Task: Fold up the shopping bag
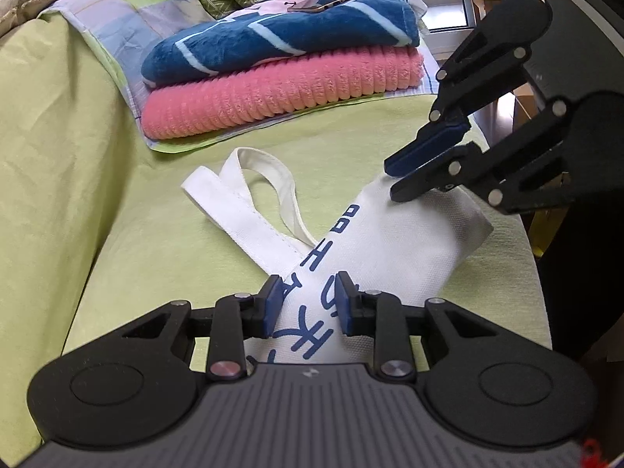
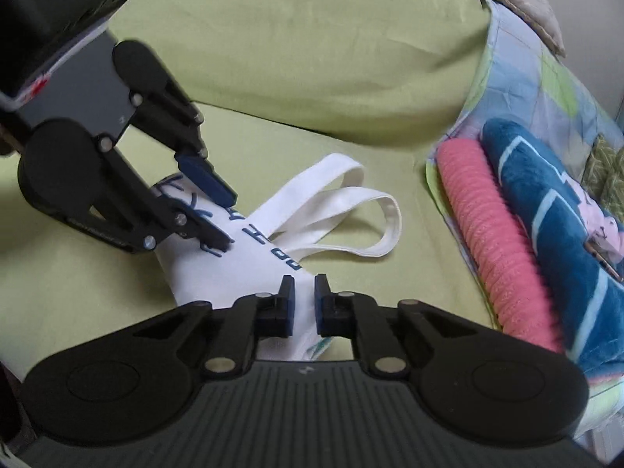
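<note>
A white shopping bag point(image 1: 394, 241) with blue lettering lies folded into a long strip on the green sofa cover point(image 1: 163, 241). Its two handles point(image 1: 249, 195) loop out toward the blankets. My left gripper point(image 1: 310, 288) holds the near end of the strip, with the pads pressing on both of its sides. My right gripper point(image 1: 392, 179) comes in from the right and is pinched on the far end of the bag. In the right wrist view, white fabric of the bag point(image 2: 249, 257) rises into the narrow gap of my right gripper point(image 2: 305, 286), and my left gripper point(image 2: 230, 218) grips the other end.
A pink ribbed blanket point(image 1: 273, 97) and a blue blanket point(image 1: 273, 35) are stacked on a patchwork cloth behind the bag. A phone point(image 1: 323, 4) lies on top of them. The sofa's backrest point(image 1: 46, 117) rises at left. The seat's edge point(image 1: 526, 241) drops off at right.
</note>
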{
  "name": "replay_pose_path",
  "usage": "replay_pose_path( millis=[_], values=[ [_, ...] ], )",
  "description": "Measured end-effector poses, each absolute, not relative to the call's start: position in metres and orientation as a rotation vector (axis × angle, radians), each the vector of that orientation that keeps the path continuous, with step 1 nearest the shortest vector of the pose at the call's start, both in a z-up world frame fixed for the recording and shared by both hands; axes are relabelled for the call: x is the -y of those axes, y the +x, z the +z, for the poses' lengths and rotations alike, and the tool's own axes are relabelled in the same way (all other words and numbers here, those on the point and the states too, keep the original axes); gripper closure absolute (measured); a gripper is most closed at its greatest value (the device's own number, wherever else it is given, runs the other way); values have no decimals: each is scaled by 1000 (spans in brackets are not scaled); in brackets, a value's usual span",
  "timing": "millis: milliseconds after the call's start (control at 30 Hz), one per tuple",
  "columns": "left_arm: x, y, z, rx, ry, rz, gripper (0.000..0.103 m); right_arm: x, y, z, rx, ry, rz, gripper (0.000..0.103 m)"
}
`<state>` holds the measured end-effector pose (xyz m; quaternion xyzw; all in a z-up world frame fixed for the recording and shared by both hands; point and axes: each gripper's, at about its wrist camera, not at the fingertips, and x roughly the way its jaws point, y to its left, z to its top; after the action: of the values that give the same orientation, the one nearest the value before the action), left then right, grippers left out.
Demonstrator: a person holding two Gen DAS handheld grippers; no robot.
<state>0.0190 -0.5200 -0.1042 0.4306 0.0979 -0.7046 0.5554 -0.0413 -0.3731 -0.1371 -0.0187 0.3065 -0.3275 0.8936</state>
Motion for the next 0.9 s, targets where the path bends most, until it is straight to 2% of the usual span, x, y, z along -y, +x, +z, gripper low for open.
replay_pose_path(
  millis=[167, 633, 700, 900],
  values=[
    [522, 17, -107, -231, 1007, -1669, 70, 385, -29, -144, -705, -8, -648, 94],
    [527, 16, -108, -244, 978, -1666, 70, 383, -29, -168, -671, -4, -670, 92],
    [517, 10, -103, -170, 1001, -1675, 70, 380, -27, -168, -673, -21, -675, 92],
    [462, -11, -101, 151, 1227, -1668, 59, 380, -26, -168, -662, -33, -655, 92]
  ],
)
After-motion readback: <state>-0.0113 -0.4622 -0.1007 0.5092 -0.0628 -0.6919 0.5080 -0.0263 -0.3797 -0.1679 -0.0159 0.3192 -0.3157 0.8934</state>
